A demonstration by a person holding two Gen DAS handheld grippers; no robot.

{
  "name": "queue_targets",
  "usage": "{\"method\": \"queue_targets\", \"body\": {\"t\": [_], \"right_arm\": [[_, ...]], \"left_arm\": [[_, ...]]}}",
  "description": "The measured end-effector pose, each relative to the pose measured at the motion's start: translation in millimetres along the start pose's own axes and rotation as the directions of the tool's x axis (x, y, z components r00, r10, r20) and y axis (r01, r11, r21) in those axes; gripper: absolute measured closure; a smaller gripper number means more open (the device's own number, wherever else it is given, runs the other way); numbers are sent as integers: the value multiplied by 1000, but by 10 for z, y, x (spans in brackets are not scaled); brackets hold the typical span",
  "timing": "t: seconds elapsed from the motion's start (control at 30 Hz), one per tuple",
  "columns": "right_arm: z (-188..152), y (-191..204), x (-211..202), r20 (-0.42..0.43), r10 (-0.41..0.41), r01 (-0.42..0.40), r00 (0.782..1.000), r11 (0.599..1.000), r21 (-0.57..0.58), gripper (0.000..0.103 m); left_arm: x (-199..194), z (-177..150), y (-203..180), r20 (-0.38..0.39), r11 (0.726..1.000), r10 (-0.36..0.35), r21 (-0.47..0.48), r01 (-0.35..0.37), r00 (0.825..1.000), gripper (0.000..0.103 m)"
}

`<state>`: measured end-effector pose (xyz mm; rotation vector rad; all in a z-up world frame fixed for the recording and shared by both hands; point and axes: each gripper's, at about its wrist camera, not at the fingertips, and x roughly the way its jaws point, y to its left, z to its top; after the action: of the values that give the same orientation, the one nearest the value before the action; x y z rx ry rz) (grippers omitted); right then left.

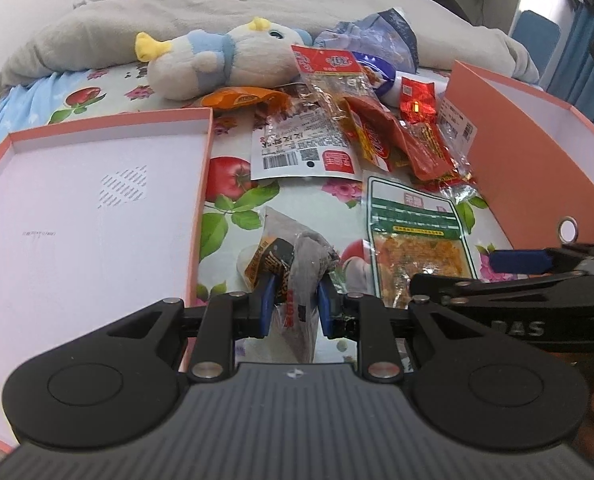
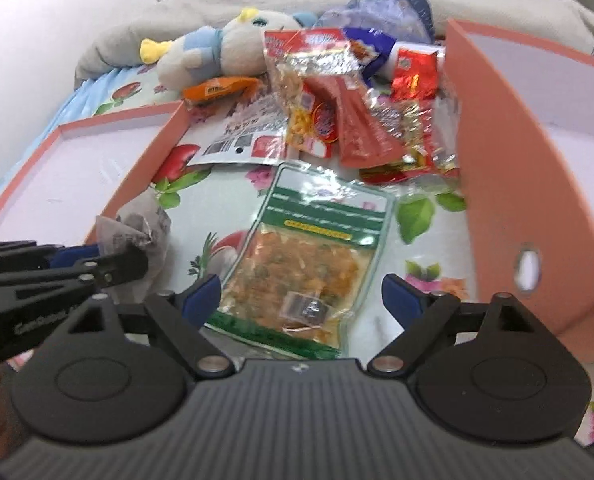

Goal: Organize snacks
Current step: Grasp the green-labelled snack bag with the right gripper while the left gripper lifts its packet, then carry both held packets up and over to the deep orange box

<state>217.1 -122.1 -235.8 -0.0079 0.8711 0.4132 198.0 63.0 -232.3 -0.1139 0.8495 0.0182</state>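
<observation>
On the bed's near edge, we pinch a grey snack packet in the left gripper jaws, beside the lid, while our right gripper jaws spread around a green-bordered pouch, apparently for boxing next.

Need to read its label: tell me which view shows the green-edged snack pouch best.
The right wrist view: the green-edged snack pouch lies whole and central. The left wrist view shows it off to the side, its near end behind tongs.

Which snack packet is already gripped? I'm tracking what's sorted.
The grey-and-orange crinkled packet, pinched between the left tongs. The green-bordered clear pouch only lies between the open right tongs.
</observation>
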Motion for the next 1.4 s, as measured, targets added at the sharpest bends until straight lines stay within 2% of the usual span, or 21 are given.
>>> {"method": "queue_targets", "body": {"t": [0.17, 0.27, 0.43, 0.53, 0.7, 0.73, 0.77, 0.87, 1.13, 1.2, 1.4], "right_arm": [[-19, 64, 186, -23, -54, 54, 998, 999, -1, 14], [-40, 133, 238, -15, -73, 72, 997, 996, -48, 10], [-73, 188, 272, -30, -37, 34, 999, 993, -114, 10], [-84, 217, 206, -37, -18, 13, 999, 990, -141, 27], [-144, 257, 131, -42, 9, -17, 999, 984, -176, 39], [-151, 256, 101, -40, 15, -22, 999, 984, -178, 53], [-152, 264, 68, -38, 11, -18, 999, 983, -183, 59], [-148, 239, 28, -44, 24, -31, 999, 984, -178, 63], [-52, 92, -287, -19, 34, -36, 999, 986, -161, 64], [-17, 63, -368, -11, 32, -34, 999, 986, -161, 64], [79, -37, -565, 10, 37, -35, 999, 987, -157, 64]], "left_arm": [[-12, -15, 66, 4, 1000, -11, -13, 11, 1000, 76], [-12, -29, 86, 5, 1000, -18, -21, 18, 1000, 76], [-12, -37, 107, 10, 999, -25, -41, 25, 1000, 76], [-26, -36, 114, 11, 998, -23, -50, 23, 1000, 76], [-79, -58, 100, 13, 997, -17, -71, 18, 1000, 76], [-99, -67, 90, 15, 997, -15, -79, 16, 1000, 76], [-117, -77, 84, 16, 996, -16, -82, 17, 1000, 76], [-181, -106, 46, 21, 995, -17, -97, 19, 1000, 76], [-412, -79, -75, 52, 991, -11, -133, 18, 999, 78], [-470, -37, -116, 69, 991, -17, -133, 27, 997, 88], [-472, 55, -211, 83, 992, -1, -128, 11, 997, 95]]}}
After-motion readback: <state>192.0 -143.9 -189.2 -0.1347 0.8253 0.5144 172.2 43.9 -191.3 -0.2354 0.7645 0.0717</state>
